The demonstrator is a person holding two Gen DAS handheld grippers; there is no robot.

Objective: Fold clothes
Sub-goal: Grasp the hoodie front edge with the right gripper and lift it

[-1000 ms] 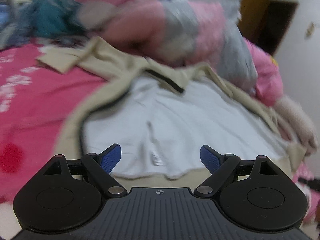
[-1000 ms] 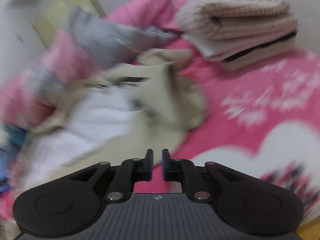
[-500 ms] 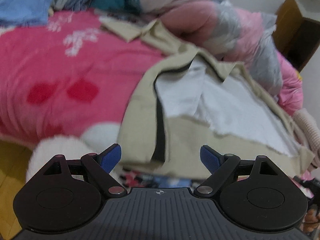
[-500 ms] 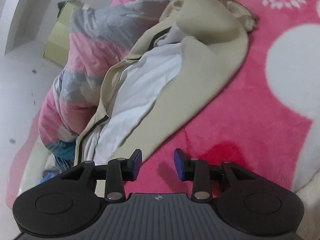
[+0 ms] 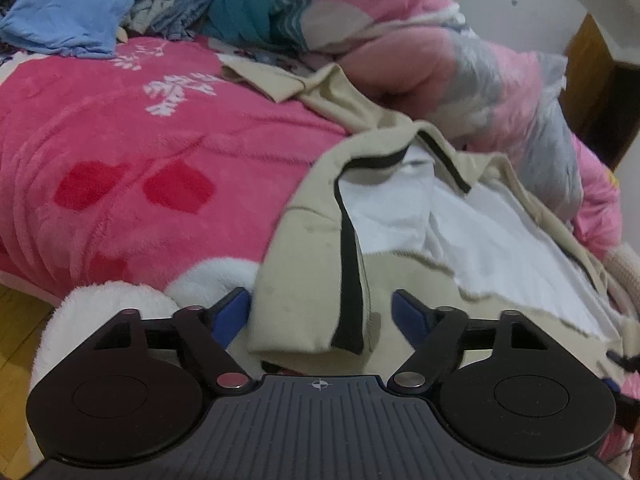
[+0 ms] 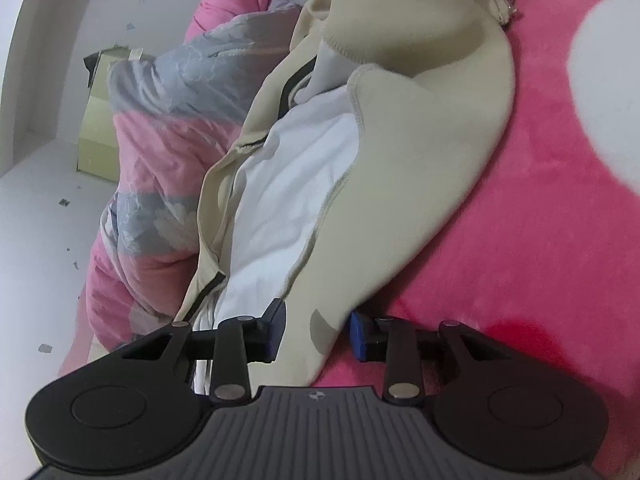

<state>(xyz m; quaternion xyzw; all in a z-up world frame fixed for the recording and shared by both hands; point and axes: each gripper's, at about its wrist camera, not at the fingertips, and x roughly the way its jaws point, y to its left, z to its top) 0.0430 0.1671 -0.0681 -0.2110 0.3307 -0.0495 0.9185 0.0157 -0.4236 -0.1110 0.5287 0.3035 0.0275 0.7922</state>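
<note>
A beige jacket (image 5: 304,264) with white lining and black trim lies open on a pink fleece blanket (image 5: 120,168). My left gripper (image 5: 322,314) is open, its blue pads on either side of the jacket's lower front corner with the black strip. In the right wrist view the same jacket (image 6: 400,184) stretches away, white lining (image 6: 288,200) showing. My right gripper (image 6: 316,330) is open, its jaws standing on either side of the jacket's beige hem edge, not closed on it.
A pink and grey quilt (image 5: 480,80) is bunched behind the jacket. Blue and teal clothes (image 5: 80,12) are piled at the far left. A wooden cabinet (image 5: 592,92) stands at right. A cardboard box (image 6: 100,132) sits on the white floor.
Both grippers have moved in onto the jacket's lower edge. The right gripper has opened wider, from nearly shut a second ago. The left gripper stays open.
</note>
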